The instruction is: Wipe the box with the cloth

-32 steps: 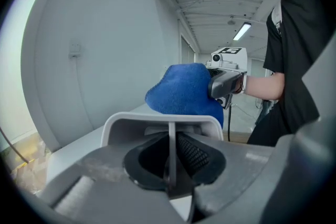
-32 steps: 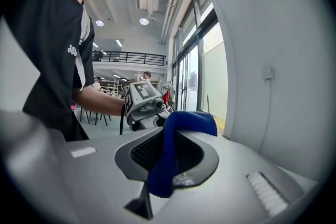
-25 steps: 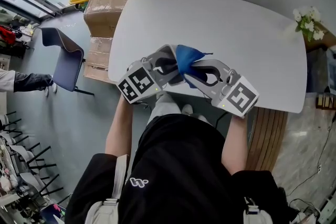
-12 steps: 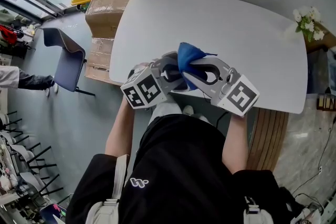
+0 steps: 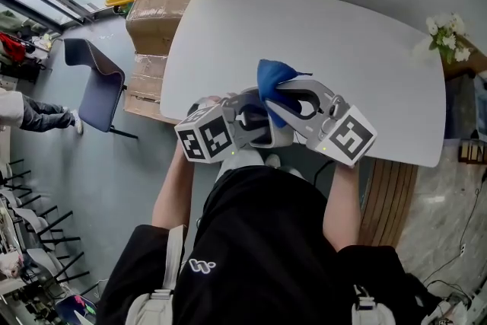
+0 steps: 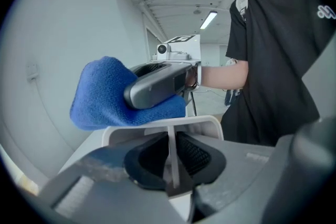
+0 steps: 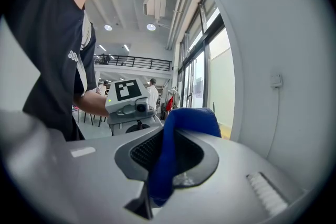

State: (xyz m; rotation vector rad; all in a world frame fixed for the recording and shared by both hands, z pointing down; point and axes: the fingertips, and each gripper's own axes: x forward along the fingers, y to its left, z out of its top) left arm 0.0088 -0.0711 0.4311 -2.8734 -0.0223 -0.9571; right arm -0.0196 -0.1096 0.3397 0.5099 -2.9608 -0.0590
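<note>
Two grippers work close together over the near edge of the white table point(image 5: 342, 42). Compared with one second ago, the left gripper point(image 5: 255, 122) has shifted toward the right gripper point(image 5: 285, 104) and nearer the person's body, and its marker cube sits lower in the head view. The blue cloth point(image 5: 272, 78) has hardly changed place.

The cloth is a saturated blue with a fine woven texture. It is bunched into a rounded wad that bulges out past the right gripper's jaw tips. The white box point(image 6: 164, 124) shows a smooth rim with rounded corners and one thin upright wall.

The right gripper view shows its jaws closed on the cloth. A fold runs down between the two dark pads and the wad stands above them. The left gripper view shows its jaws closed narrowly on the thin wall of the box, one pad on each face. In that same view, the cloth rests against the box rim just beyond the left jaws, with a grey jaw of the right gripper lying over it.
</note>
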